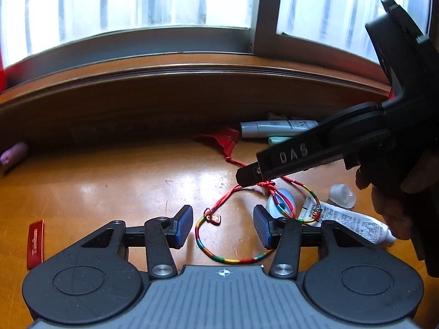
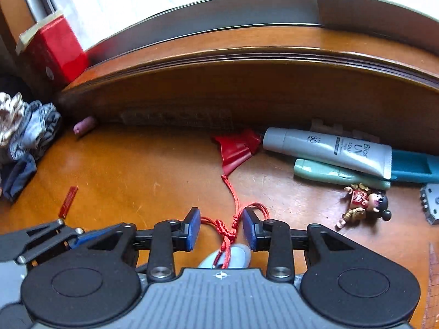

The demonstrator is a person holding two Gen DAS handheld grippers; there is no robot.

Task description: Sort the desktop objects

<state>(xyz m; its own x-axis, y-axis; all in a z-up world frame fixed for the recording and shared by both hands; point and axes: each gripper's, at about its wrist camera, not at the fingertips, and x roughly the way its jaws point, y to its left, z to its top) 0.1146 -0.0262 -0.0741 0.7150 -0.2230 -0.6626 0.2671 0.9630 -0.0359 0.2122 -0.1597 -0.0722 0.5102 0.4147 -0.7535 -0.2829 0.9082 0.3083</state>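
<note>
Multicoloured braided bracelet (image 1: 233,257) lying flat on wooden desk (image 1: 109,181), looped between and just ahead of left gripper (image 1: 222,226) pads. Rainbow cord with red knotted section (image 2: 226,230) and small pink heart charm (image 1: 215,218). Left gripper spread wide, holding nothing. Right gripper (image 2: 221,226) also spread, red knot sitting in the gap, pads not closed on it. Red cord running back to red pouch (image 2: 236,148). Far end of bracelet draped over white tube (image 1: 354,223).
</note>
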